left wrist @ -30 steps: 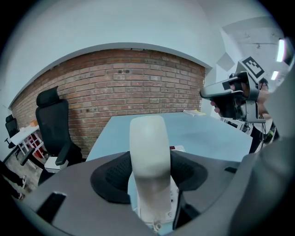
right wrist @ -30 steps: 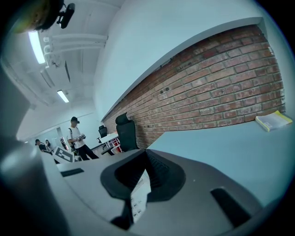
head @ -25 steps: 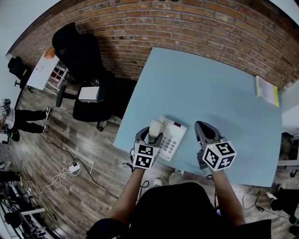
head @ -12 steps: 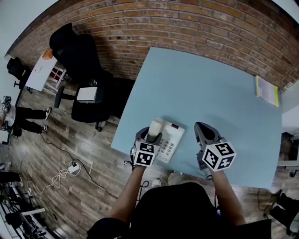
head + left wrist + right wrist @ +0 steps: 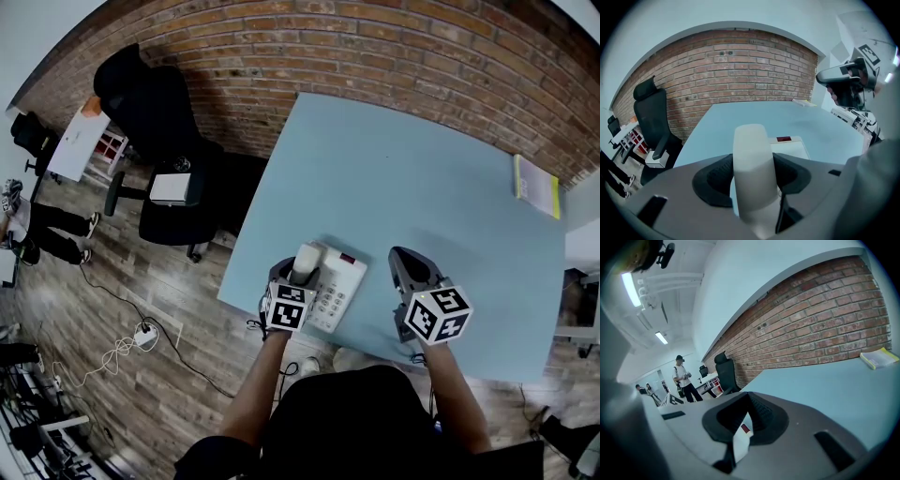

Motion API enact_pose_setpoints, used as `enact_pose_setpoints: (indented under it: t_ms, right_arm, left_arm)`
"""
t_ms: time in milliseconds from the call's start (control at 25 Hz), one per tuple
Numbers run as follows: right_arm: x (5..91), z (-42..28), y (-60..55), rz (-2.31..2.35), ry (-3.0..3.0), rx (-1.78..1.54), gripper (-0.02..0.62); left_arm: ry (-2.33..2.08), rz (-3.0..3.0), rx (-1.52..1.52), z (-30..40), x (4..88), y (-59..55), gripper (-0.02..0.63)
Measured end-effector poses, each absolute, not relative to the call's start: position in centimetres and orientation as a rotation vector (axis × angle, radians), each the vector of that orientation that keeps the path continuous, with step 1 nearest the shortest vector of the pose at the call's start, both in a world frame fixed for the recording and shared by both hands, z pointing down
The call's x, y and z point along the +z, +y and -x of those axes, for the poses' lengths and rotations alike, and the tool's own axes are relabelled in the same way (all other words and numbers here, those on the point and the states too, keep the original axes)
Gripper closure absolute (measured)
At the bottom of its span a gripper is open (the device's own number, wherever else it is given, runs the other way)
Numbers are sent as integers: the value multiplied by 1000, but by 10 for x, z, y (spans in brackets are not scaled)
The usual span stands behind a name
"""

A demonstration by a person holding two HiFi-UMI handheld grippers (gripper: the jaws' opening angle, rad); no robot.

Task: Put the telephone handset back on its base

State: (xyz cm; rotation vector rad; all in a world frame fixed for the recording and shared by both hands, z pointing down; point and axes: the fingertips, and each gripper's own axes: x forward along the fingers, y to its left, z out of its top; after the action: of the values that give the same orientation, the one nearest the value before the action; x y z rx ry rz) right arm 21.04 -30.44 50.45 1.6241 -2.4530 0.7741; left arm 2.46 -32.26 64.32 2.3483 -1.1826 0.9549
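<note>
The white handset (image 5: 306, 262) is held in my left gripper (image 5: 298, 274), which is shut on it. In the left gripper view the handset (image 5: 752, 178) fills the gap between the dark pads. It lies over the left side of the white telephone base (image 5: 339, 286), which has a keypad and a small red display (image 5: 783, 138). I cannot tell whether handset and base touch. My right gripper (image 5: 410, 263) hovers to the right of the base, shut and holding nothing. In the right gripper view, a sliver of the base (image 5: 740, 439) shows below my right gripper's (image 5: 749, 397) closed tips.
The phone sits near the front left corner of the light blue table (image 5: 431, 187). A yellow-edged book (image 5: 534, 183) lies at the far right edge. A black office chair (image 5: 155, 112) stands left of the table before a brick wall. Cables (image 5: 127, 347) lie on the floor. People (image 5: 683, 378) stand far off.
The view has shifted slightly. My left gripper still holds the handset over the base's left side, and the right gripper has stayed in place.
</note>
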Motion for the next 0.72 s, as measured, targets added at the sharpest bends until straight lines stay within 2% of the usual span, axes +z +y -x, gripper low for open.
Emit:
enact_pose_setpoints:
  t_ms: [720]
  right_arm:
    - [520, -223, -326, -1630, -2418, 820, 583]
  left_arm:
    - [-1119, -2321, 1053, -33, 670, -332, 356]
